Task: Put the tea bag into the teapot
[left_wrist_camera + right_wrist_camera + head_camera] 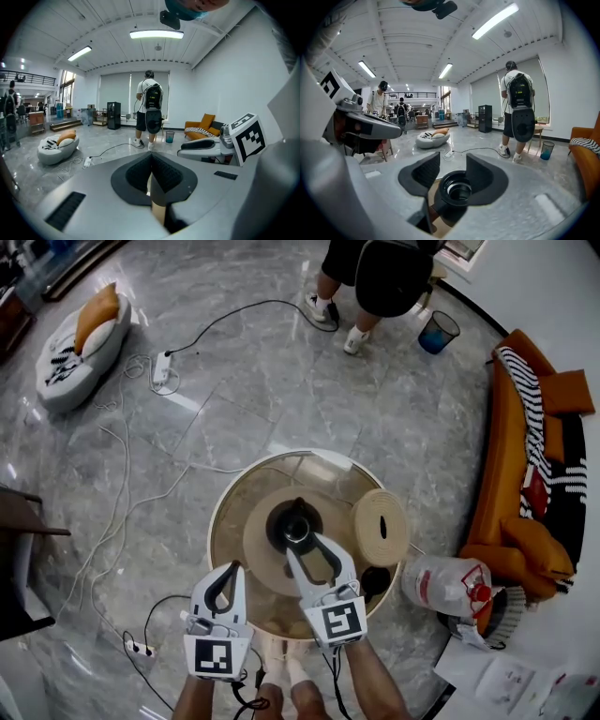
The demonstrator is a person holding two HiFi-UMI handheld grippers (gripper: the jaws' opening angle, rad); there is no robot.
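Note:
A black teapot [296, 526] stands with its mouth open on a round wooden tray [258, 545] at the middle of the round glass table [217, 512]. My right gripper [307, 549] hangs just over the pot and is open. In the right gripper view the teapot's mouth [457, 188] lies between and just below the spread jaws of the right gripper [452, 161], with nothing held between them. I see no tea bag in any view. My left gripper [231, 570] is shut over the table's near edge; in its own view the left gripper [151, 157] has its pads together.
A round woven mat [380, 526] and a small dark object [375, 579] lie on the table's right side. A plastic bag [450, 587] and an orange sofa [525, 474] are to the right. Cables [122, 512] trail on the floor at left. A person [375, 277] stands beyond.

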